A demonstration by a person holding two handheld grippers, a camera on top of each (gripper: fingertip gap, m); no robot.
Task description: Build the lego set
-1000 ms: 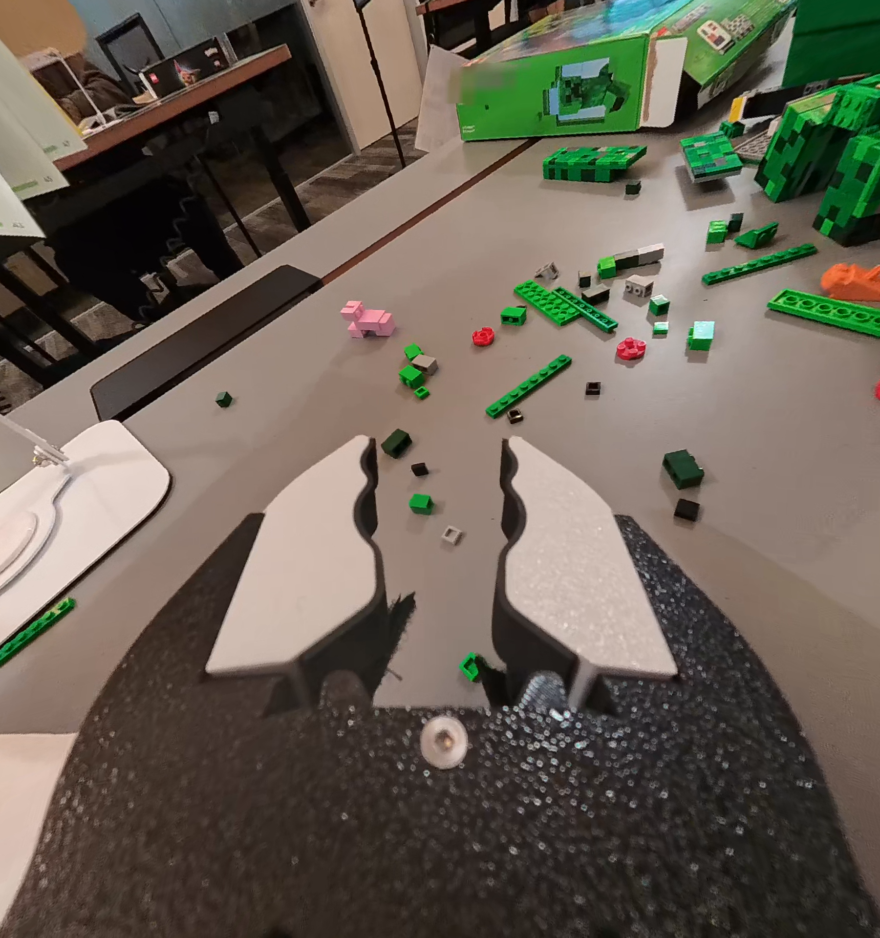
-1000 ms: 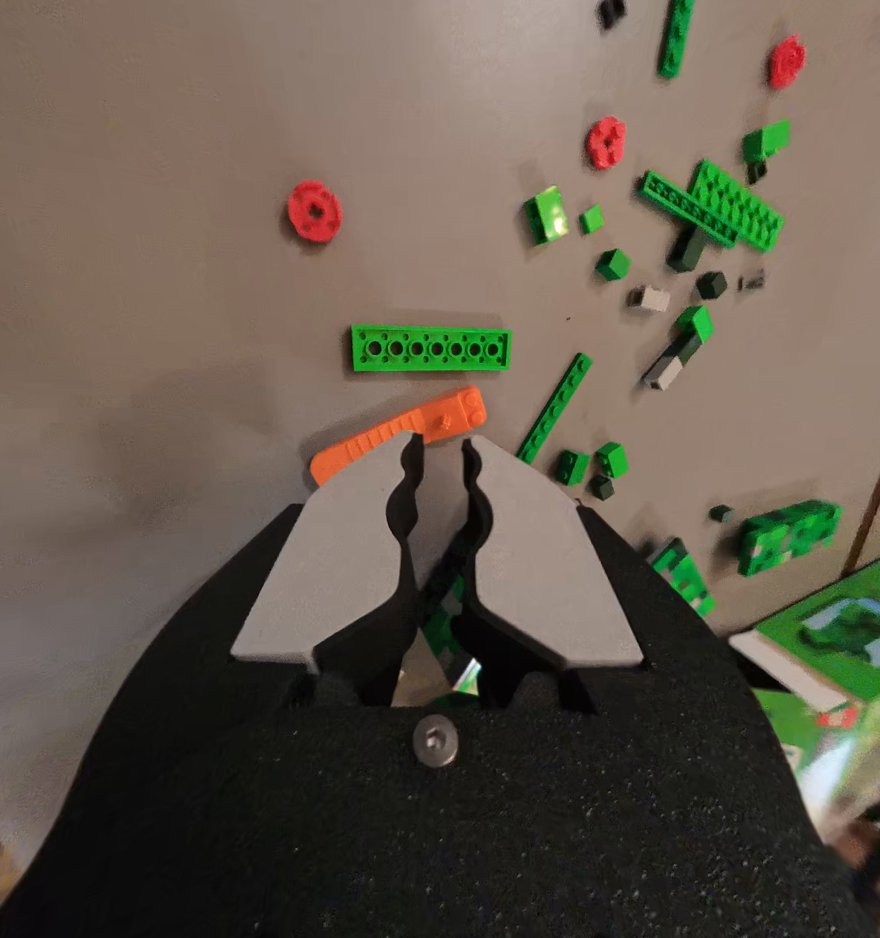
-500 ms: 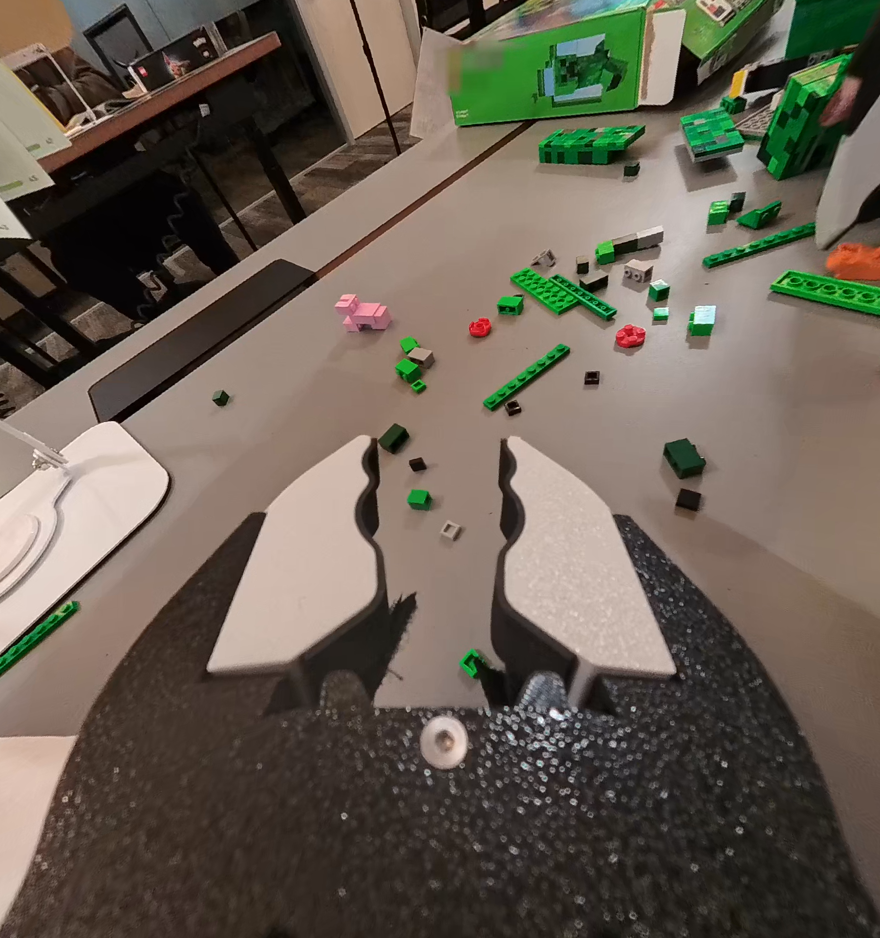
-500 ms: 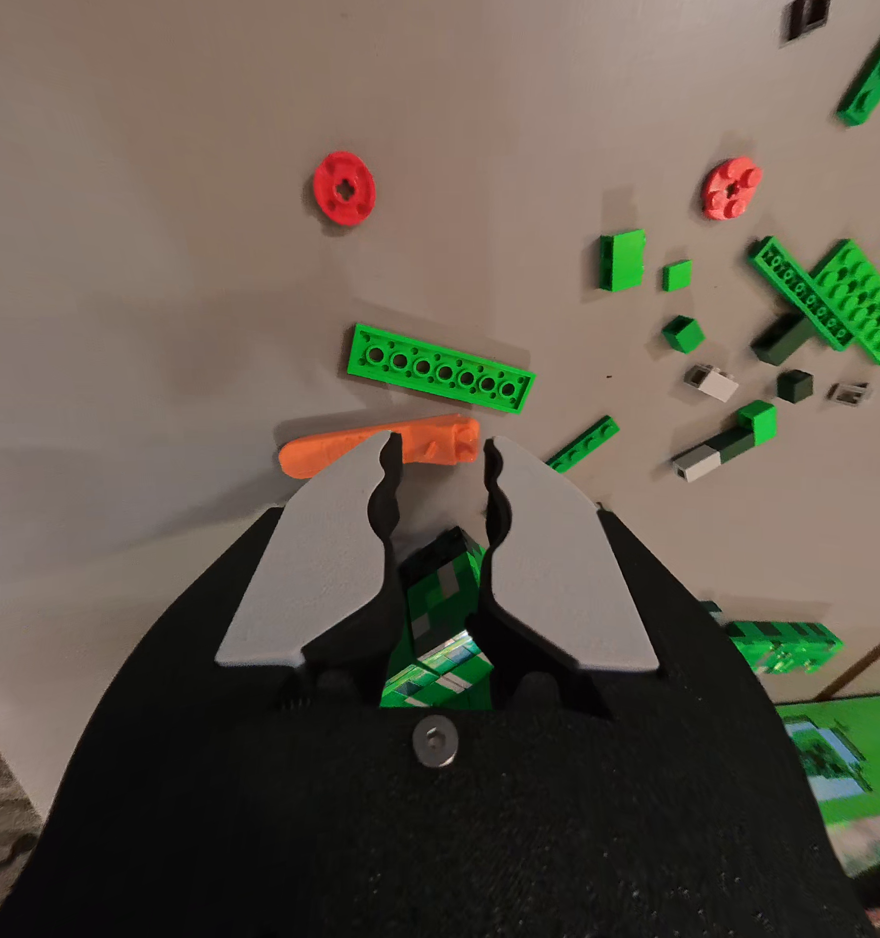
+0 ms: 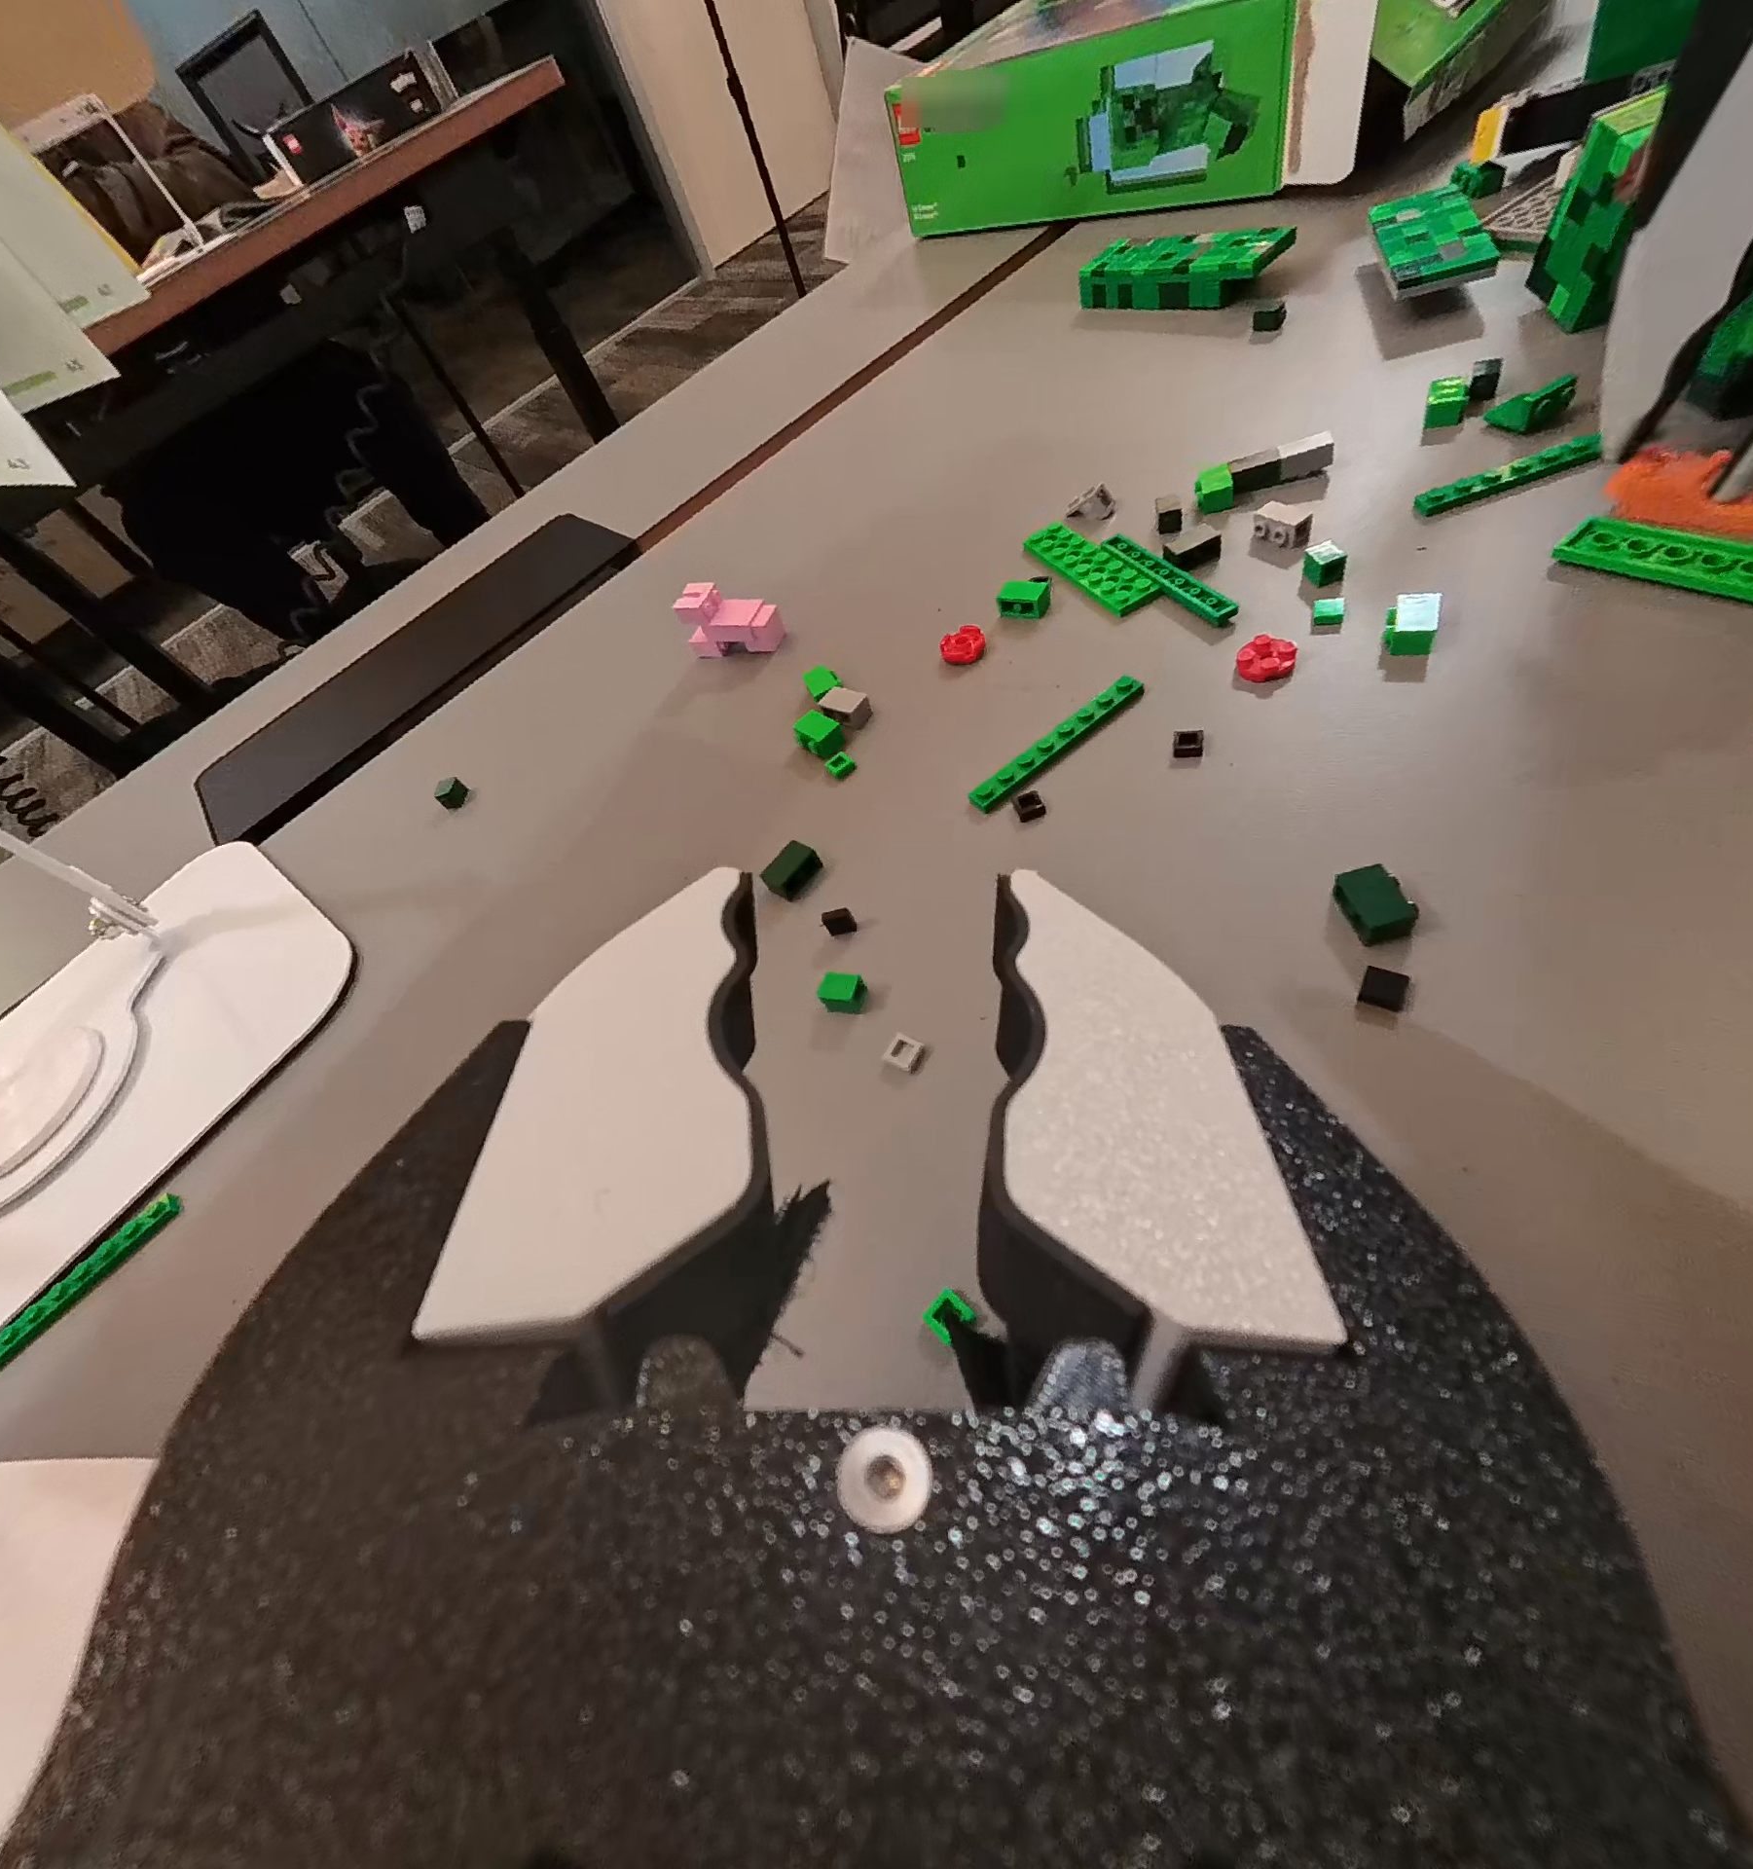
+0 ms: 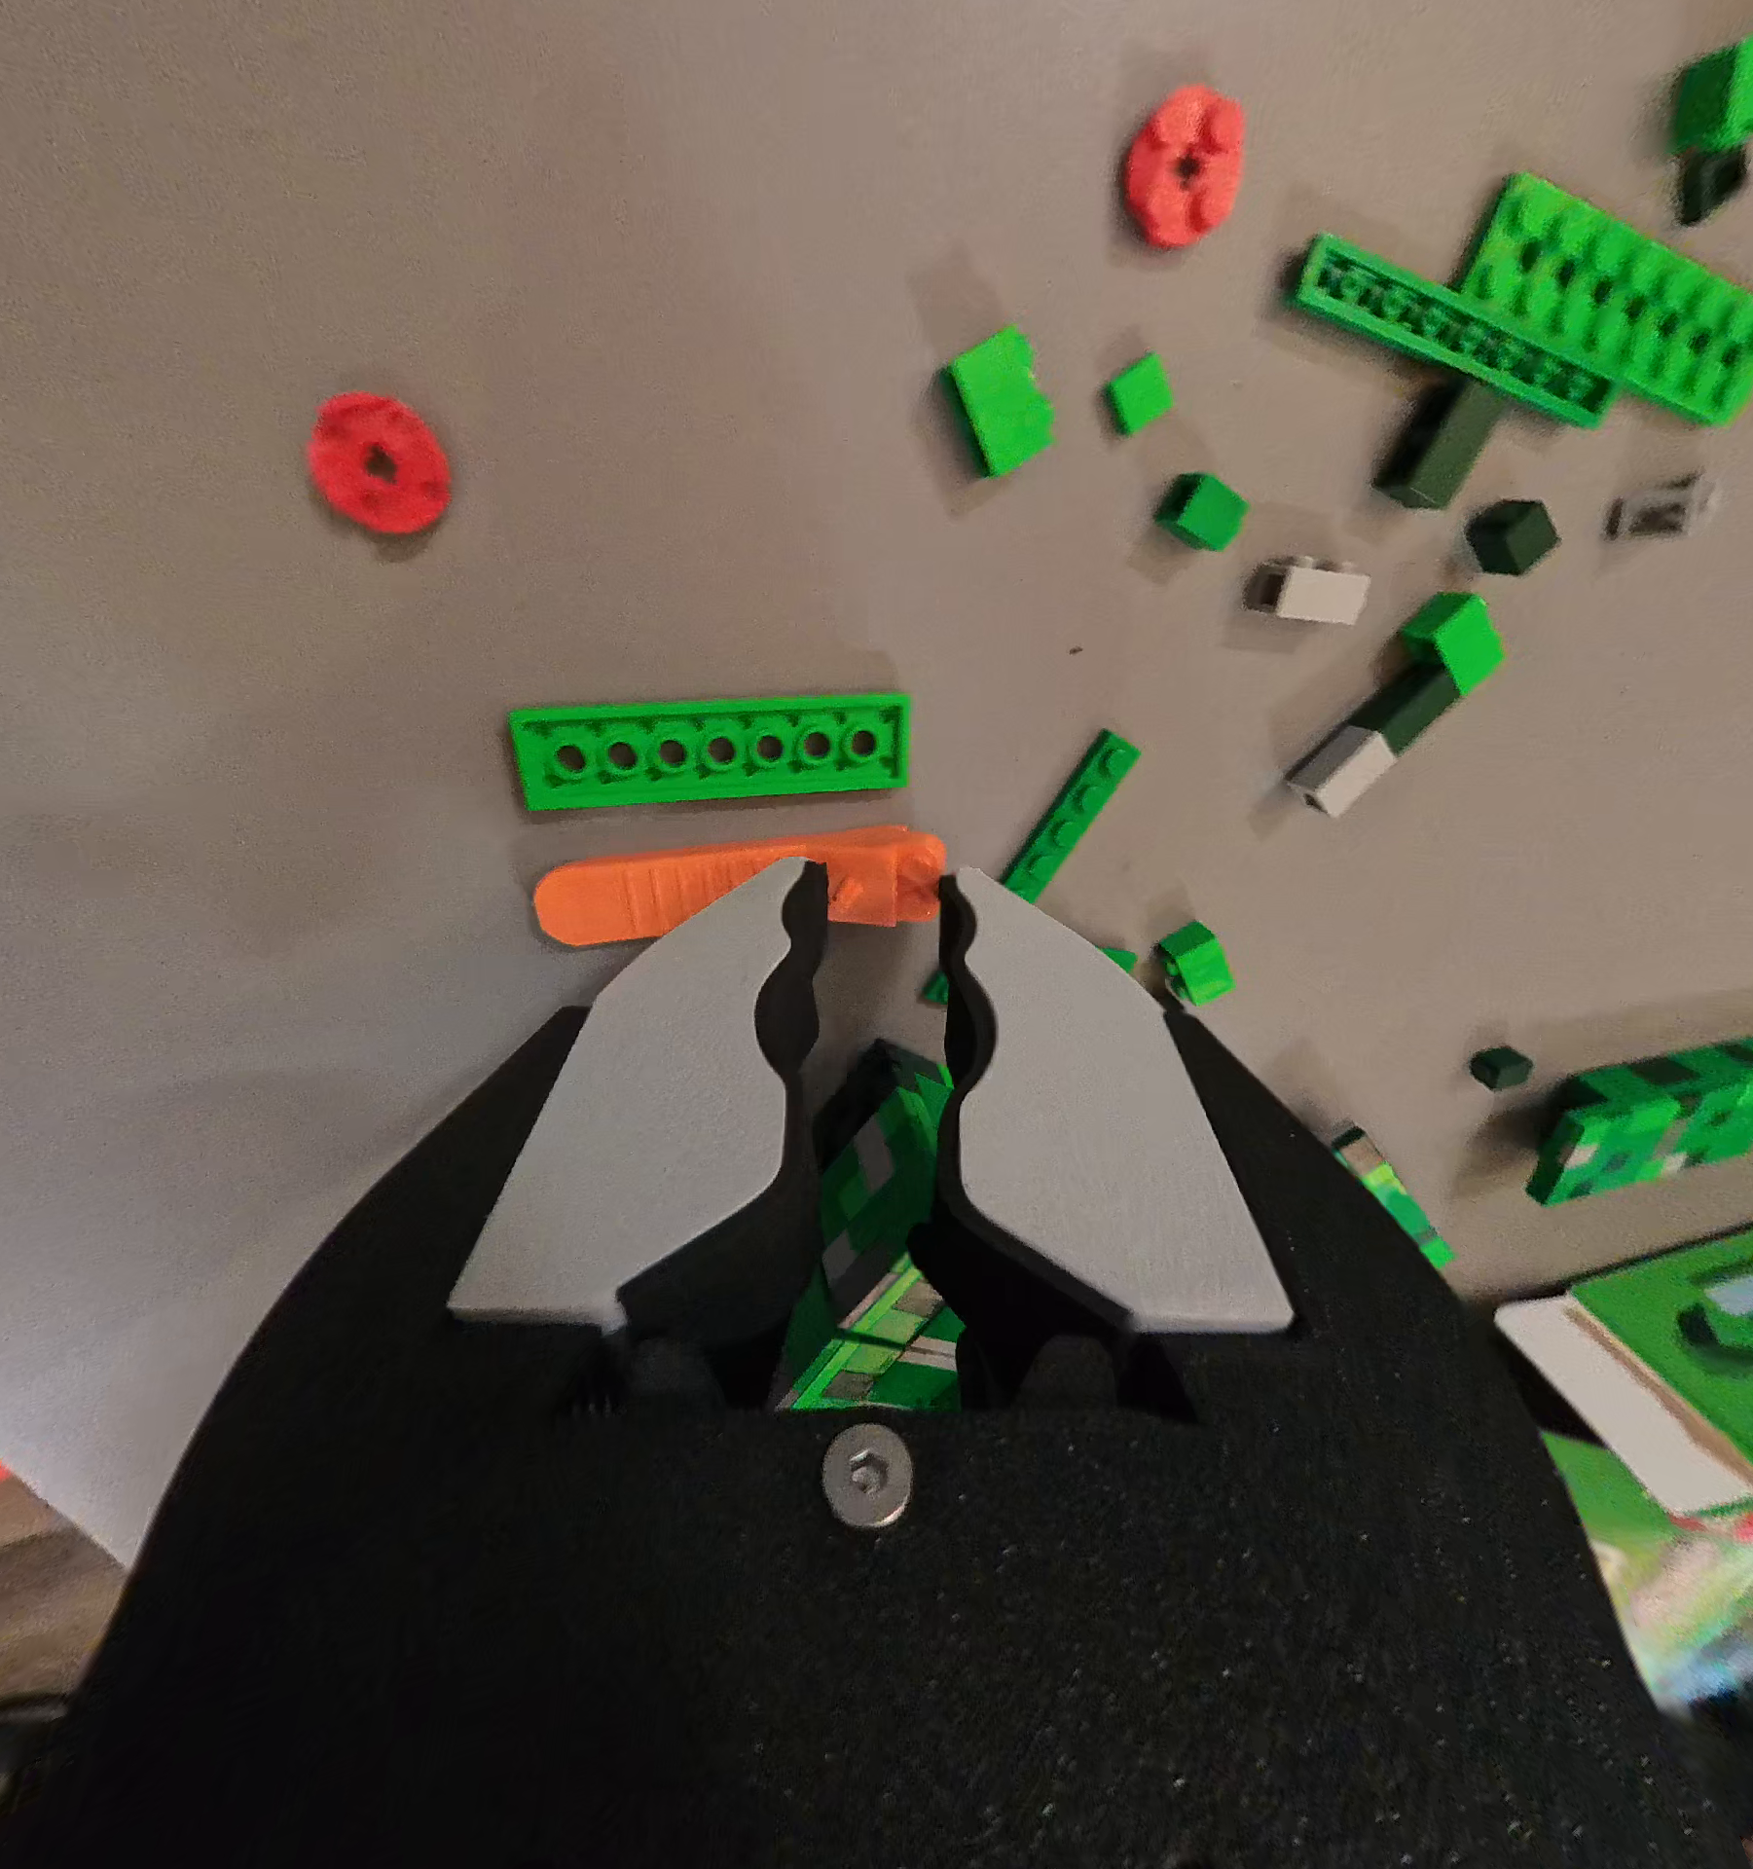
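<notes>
- Left wrist view: the left gripper sits low over the grey table, its two pale fingers spread wide with nothing between them but bare tabletop.
- A tiny bright green clip piece lies near the base of its fingers; a small grey square tile and a small bright green brick lie in the gap farther out.
- Just past the fingertips are a dark green sloped brick and a long thin green plate.
- Farther off stand a pink brick pig and, at the table's far edge, a green set box.
- Right wrist view: the right gripper is partly open, the tips a narrow gap apart over the end of an orange brick separator; whether they touch it I cannot tell.
- Below the fingers, near their base, a green pixel-patterned brick assembly shows through the gap; no grip on it is visible.
- Just beyond the separator lies a flat green plate with a row of holes, then a red round piece.
</notes>
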